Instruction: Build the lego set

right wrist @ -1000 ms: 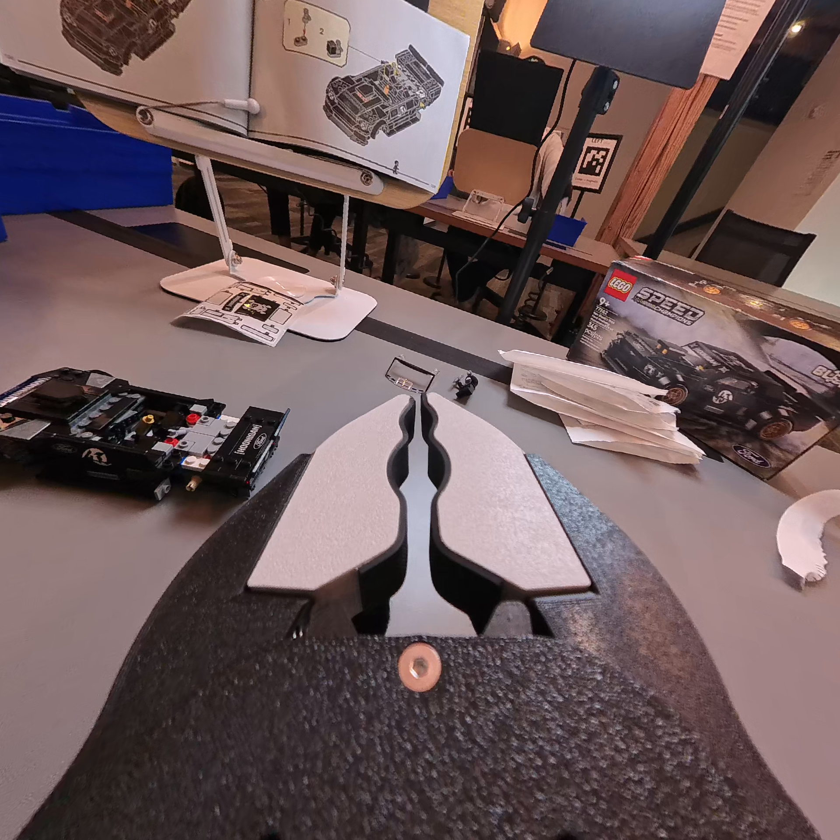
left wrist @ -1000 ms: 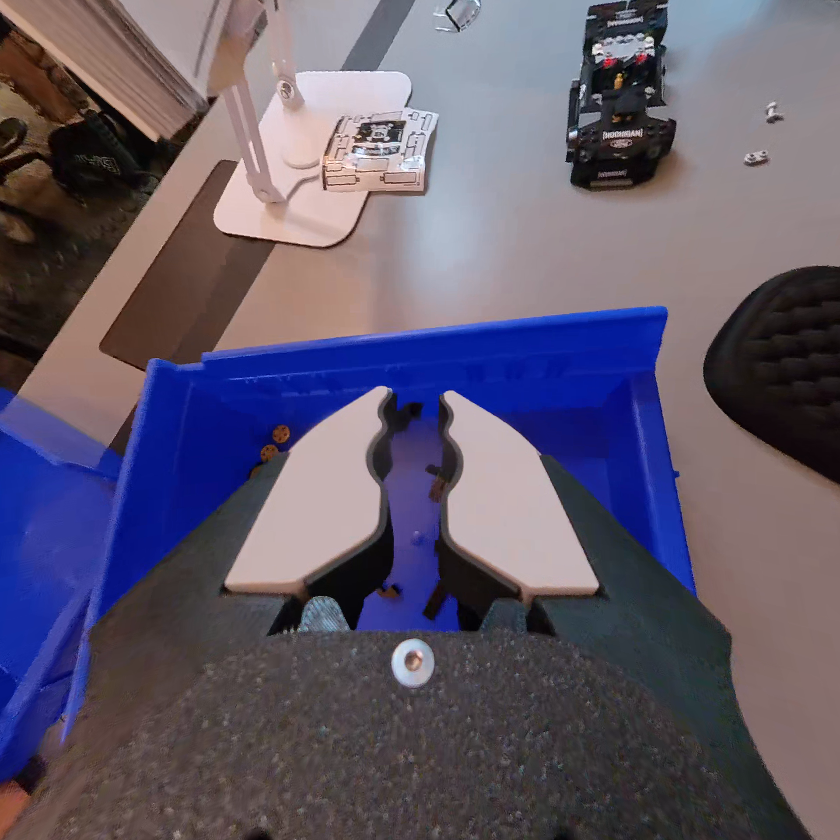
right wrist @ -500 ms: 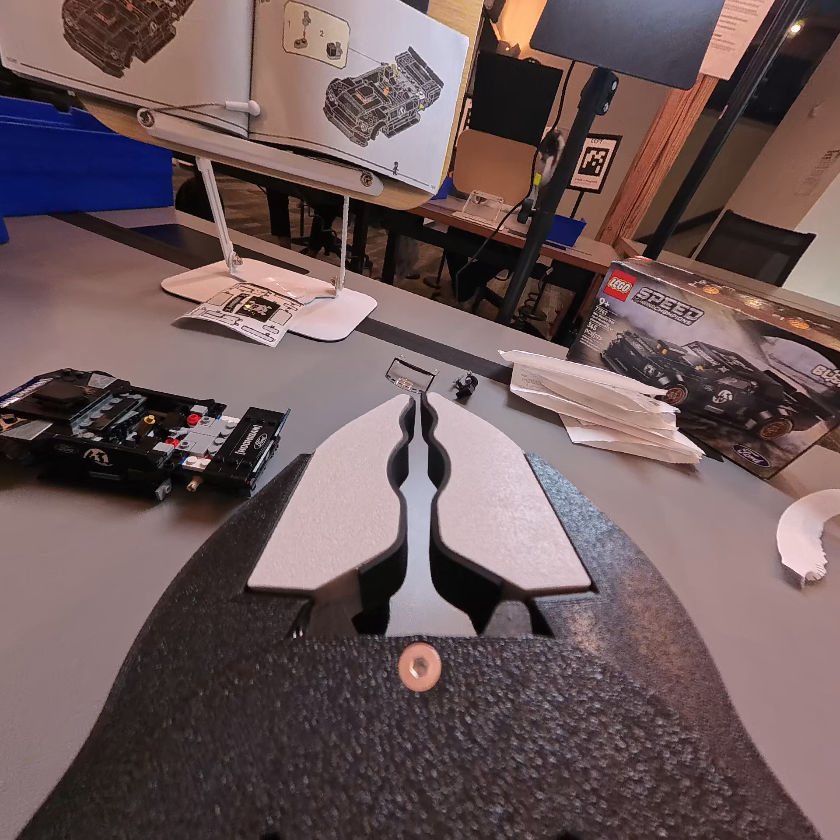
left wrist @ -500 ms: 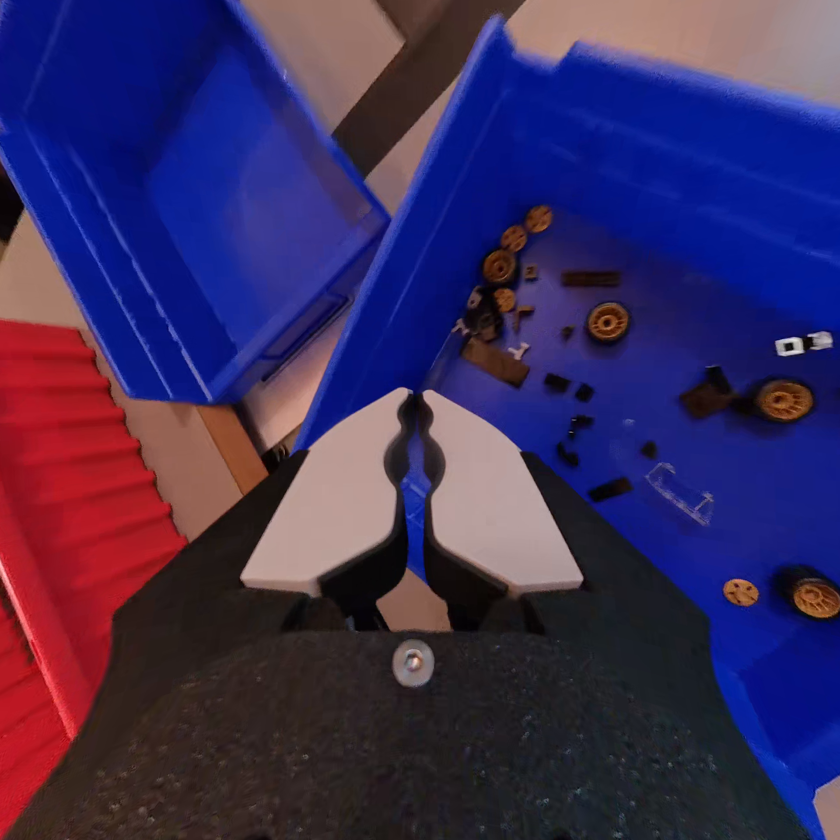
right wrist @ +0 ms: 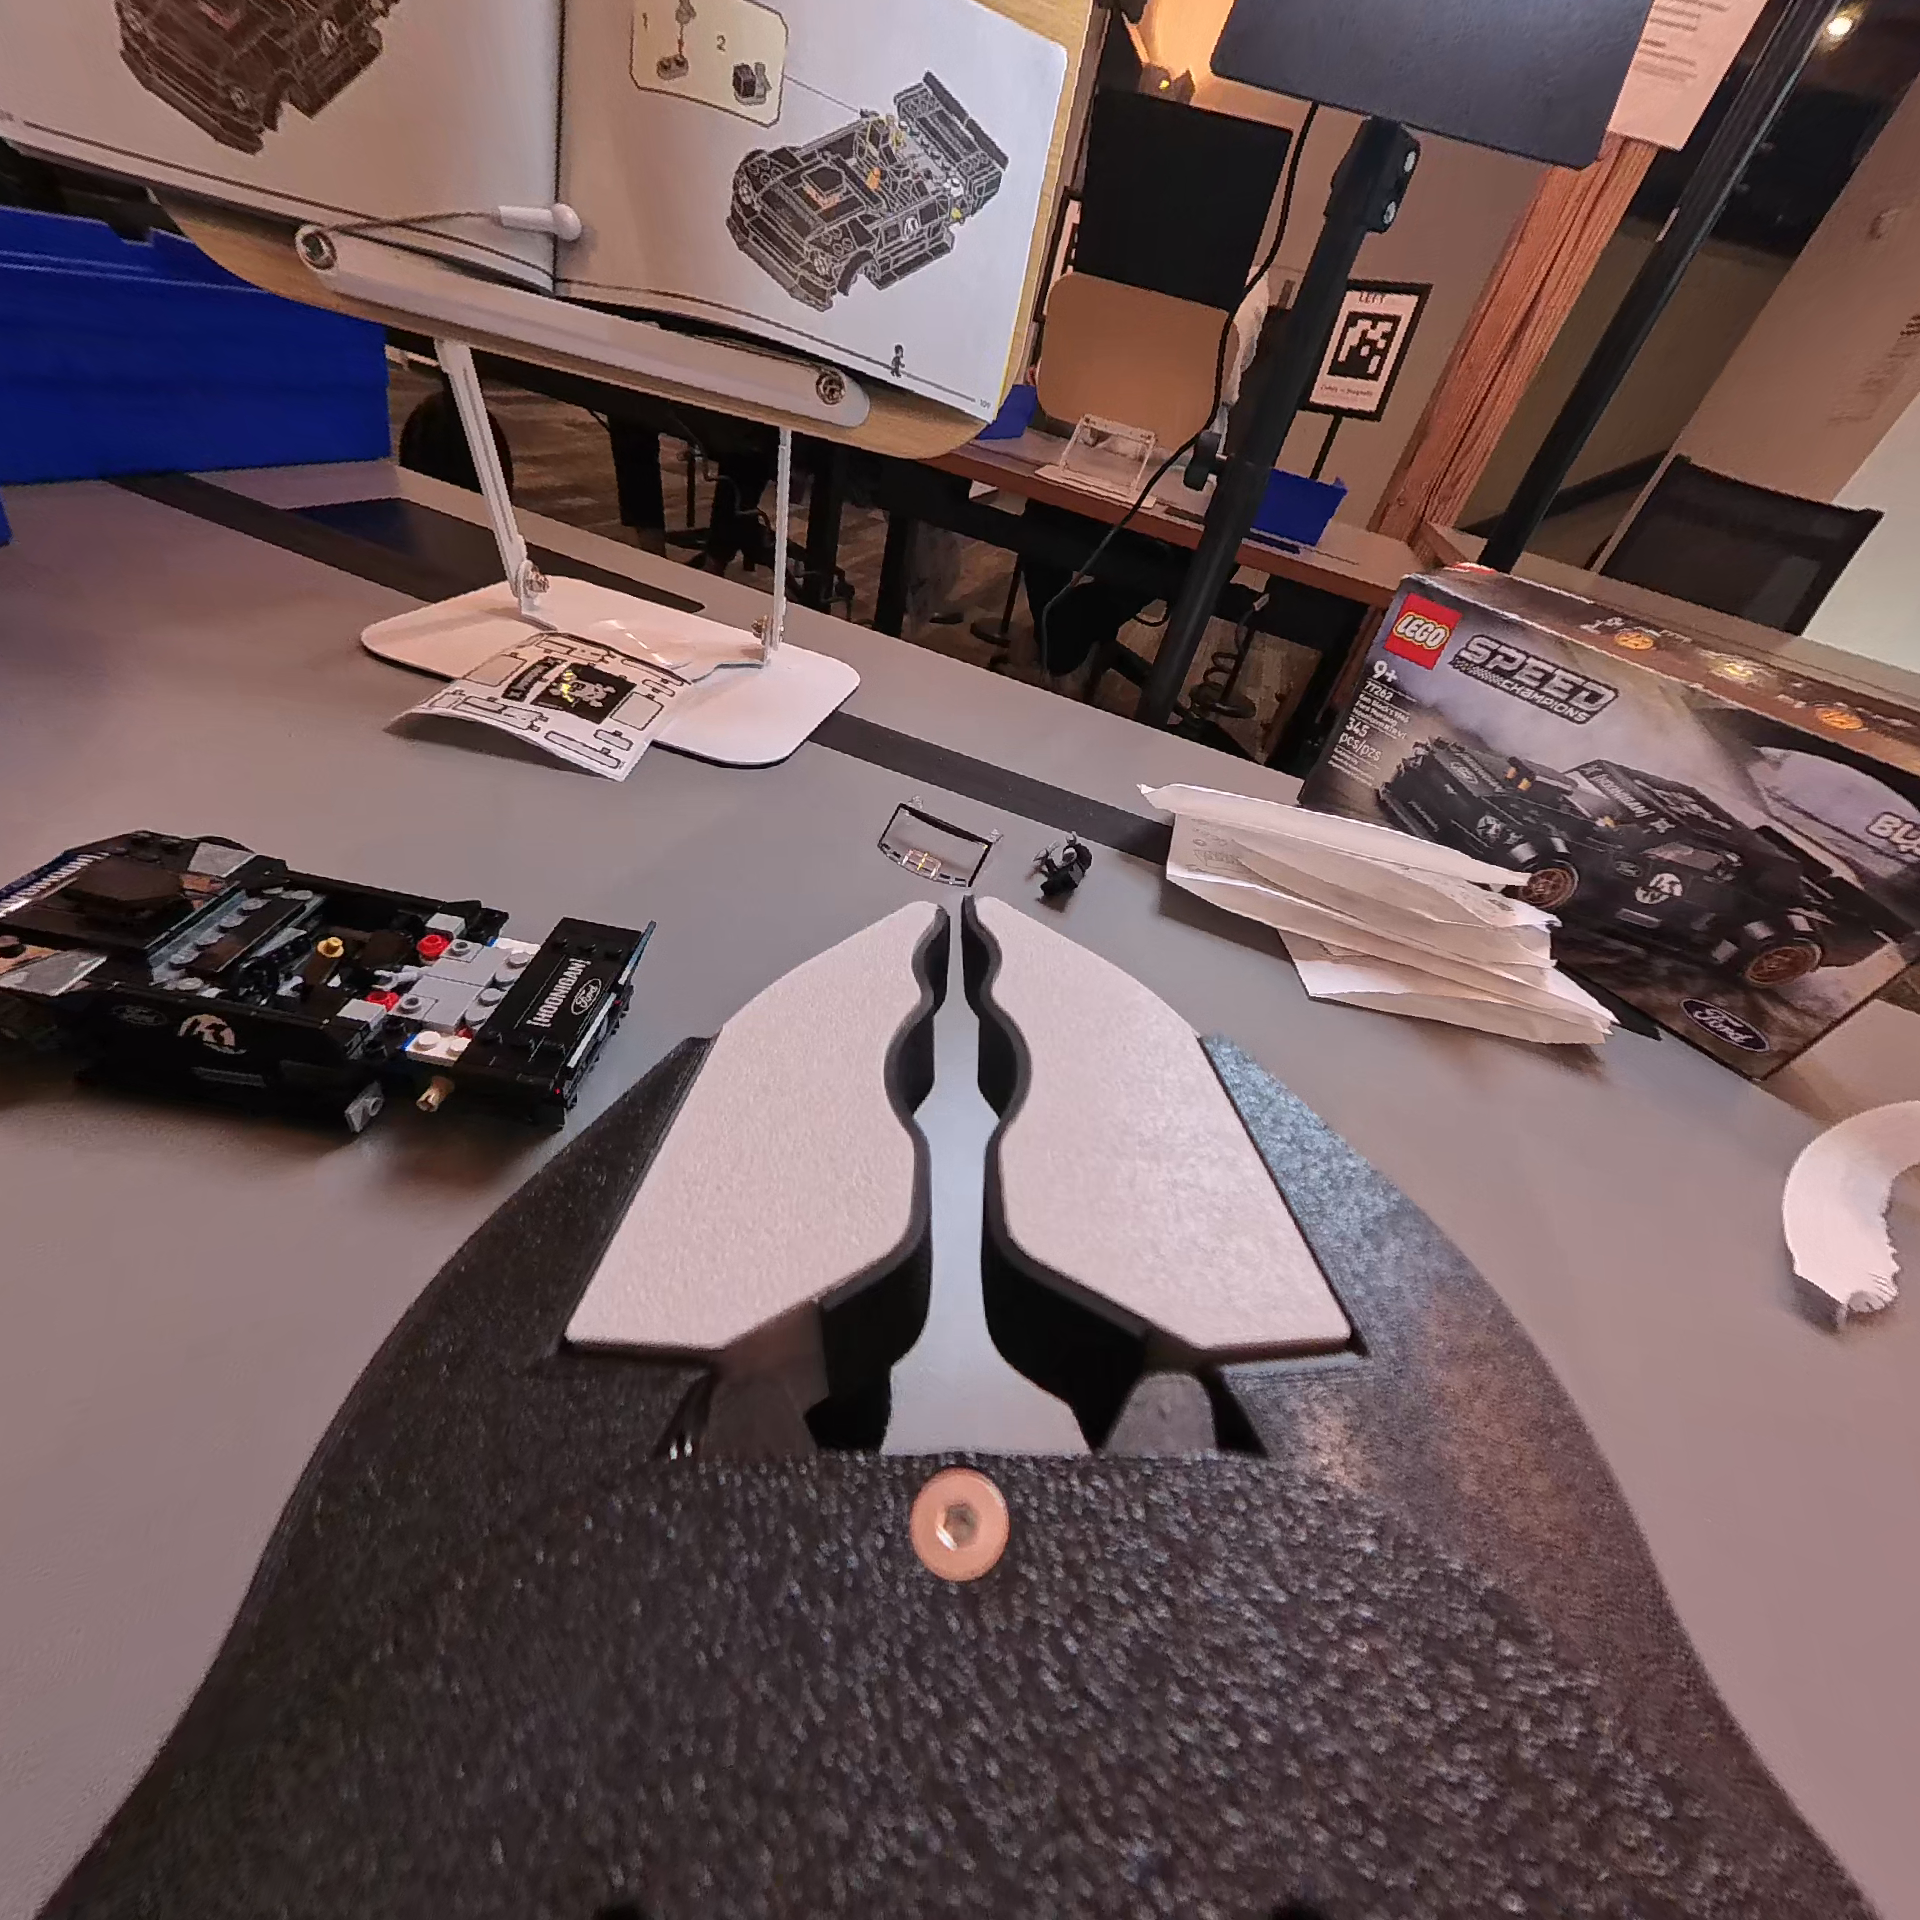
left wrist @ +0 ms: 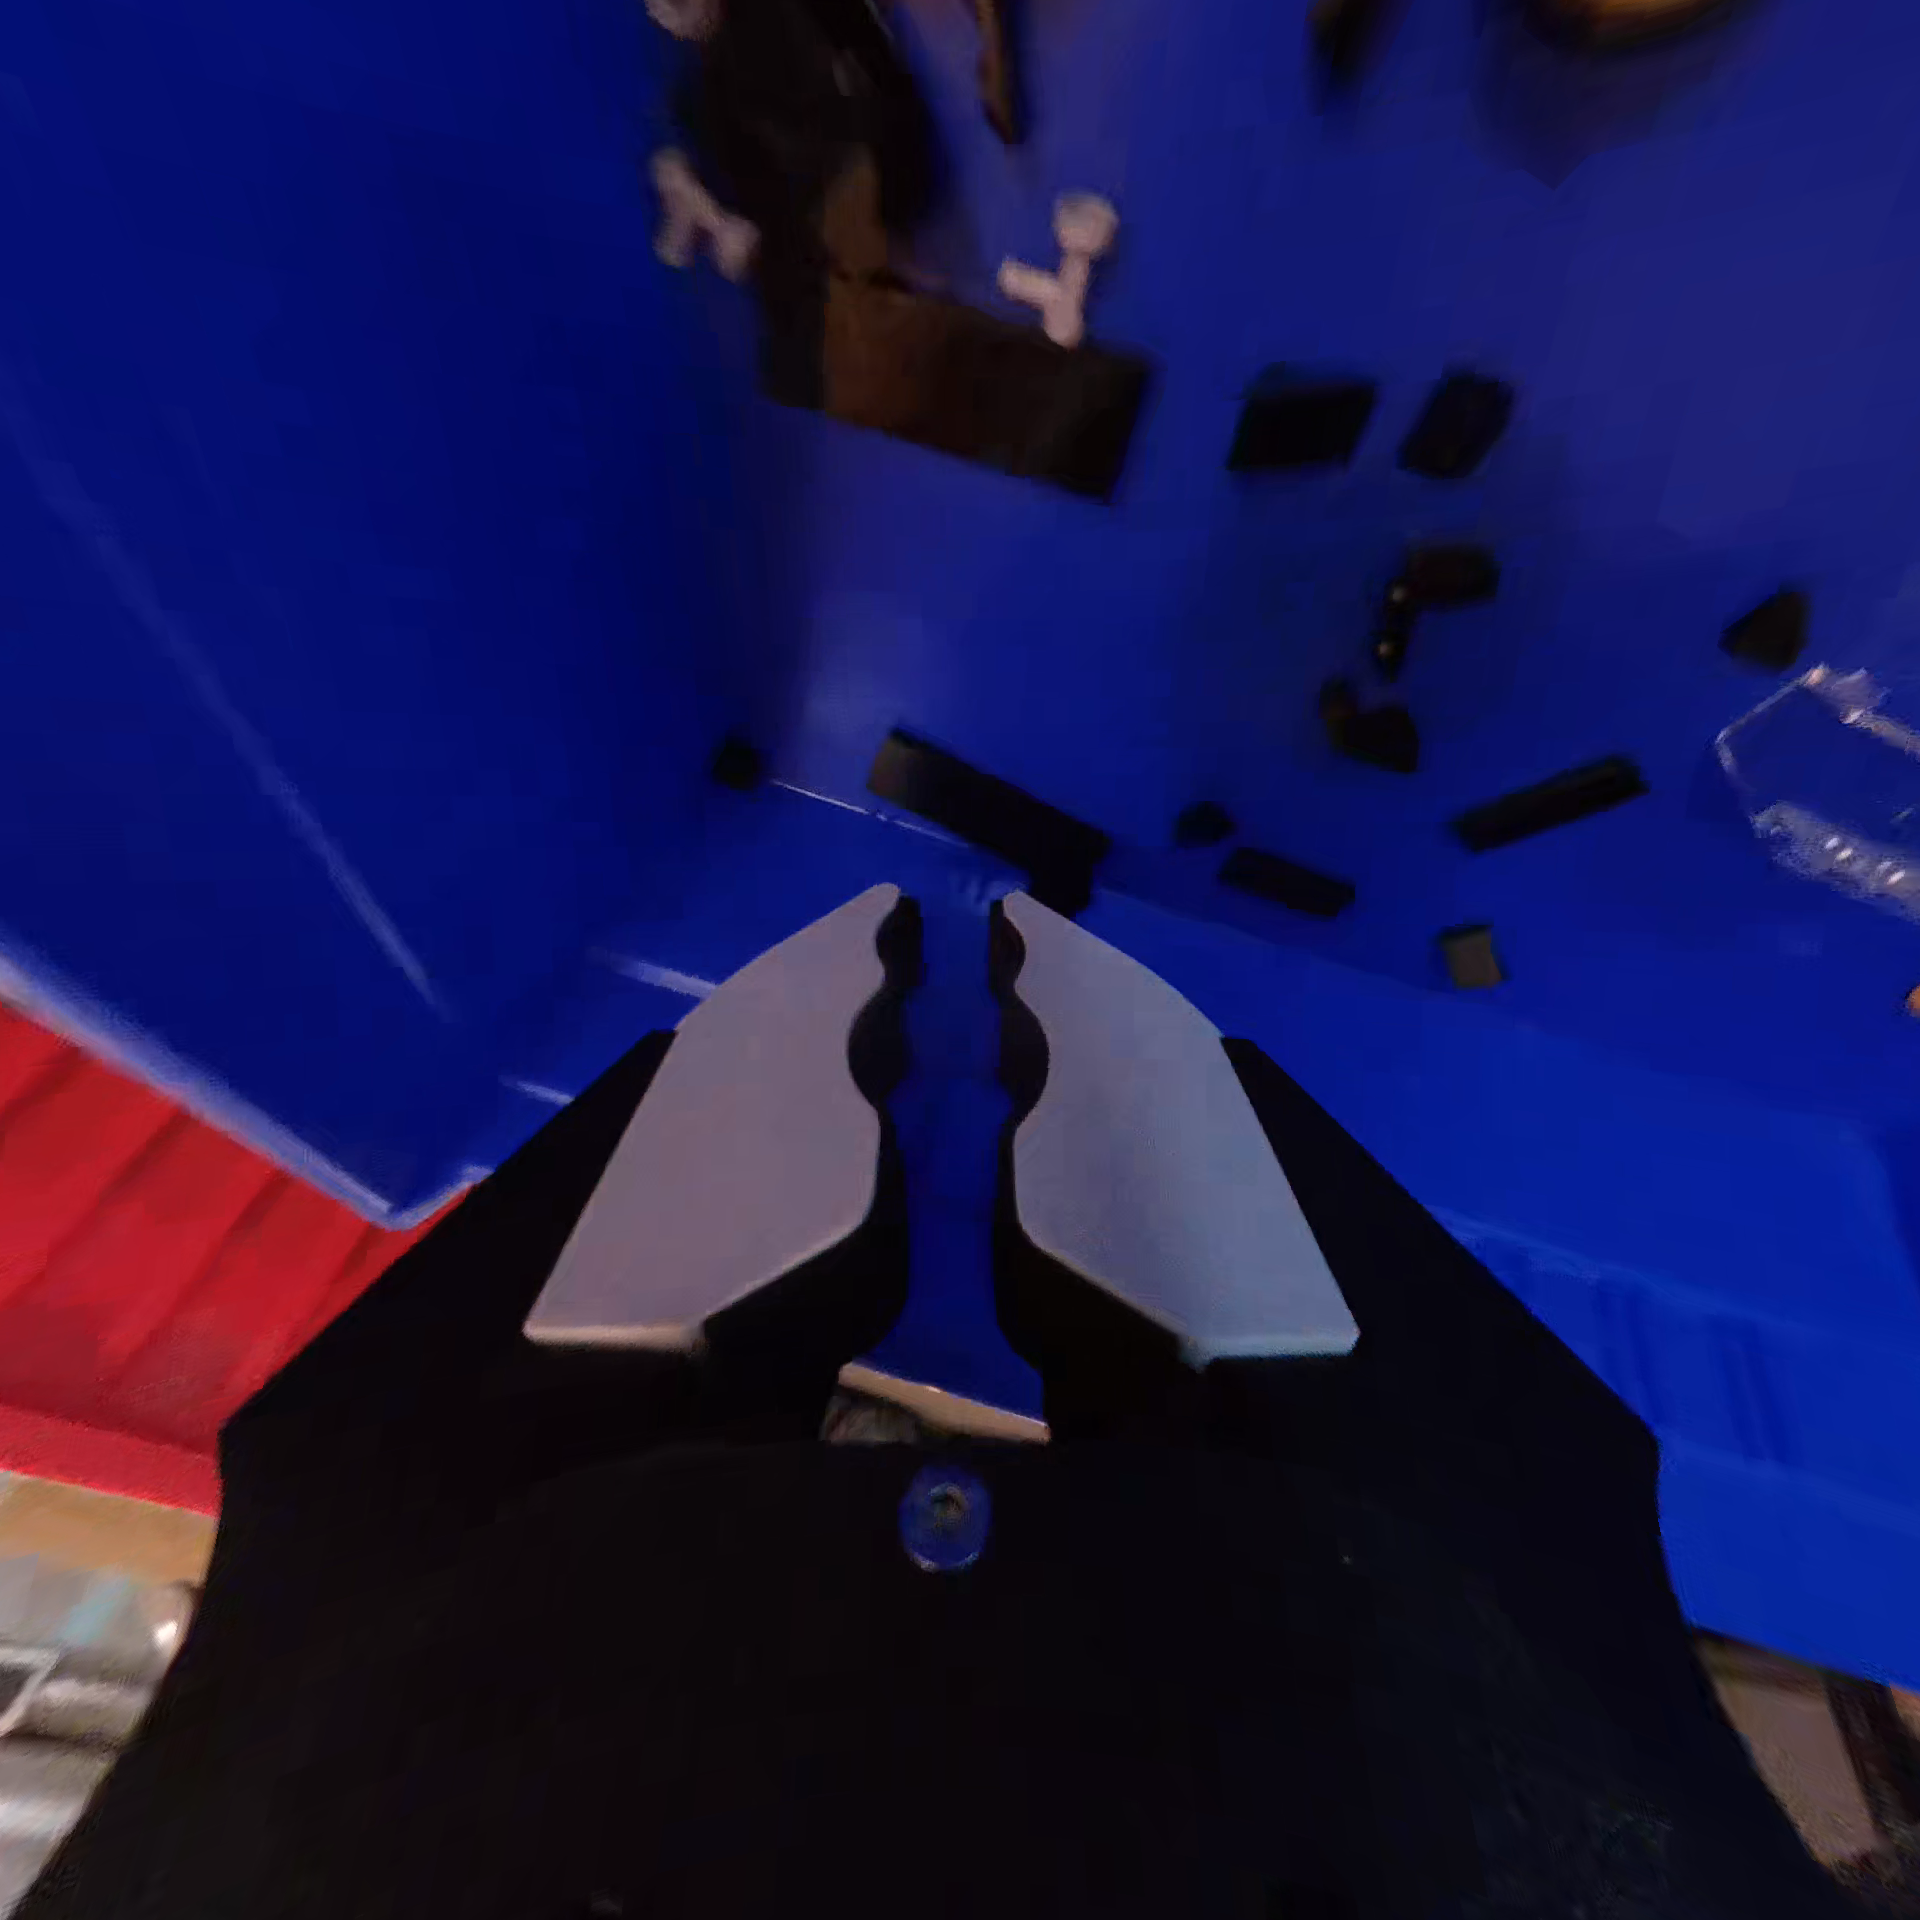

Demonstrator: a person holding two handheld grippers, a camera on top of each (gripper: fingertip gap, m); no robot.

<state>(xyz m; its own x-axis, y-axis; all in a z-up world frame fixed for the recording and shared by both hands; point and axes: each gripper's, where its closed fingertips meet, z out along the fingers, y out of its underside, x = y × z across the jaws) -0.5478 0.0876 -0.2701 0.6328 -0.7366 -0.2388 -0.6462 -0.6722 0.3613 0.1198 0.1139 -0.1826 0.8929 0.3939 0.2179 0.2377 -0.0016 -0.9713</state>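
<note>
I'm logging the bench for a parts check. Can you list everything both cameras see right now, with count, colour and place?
Bin: one, blue, fills the left wrist view.
Loose bricks: many, mostly black, some pale grey, on the bin floor; blurred, count unclear.
Clear piece: one, transparent, right edge of the bin.
Partly built car: one, black with grey, table left.
Instruction booklet: one, white, on a white stand.
Sticker sheet: one, white and black, against the stand base.
Windscreen piece: one, clear, mid table.
Small piece: one, dark, beside the windscreen.
Paper bags: a stack, white, table right.
Set box: one, dark, far right.
Left gripper: slightly open, empty, over the bin.
Right gripper: nearly closed, empty, above the table.
</note>
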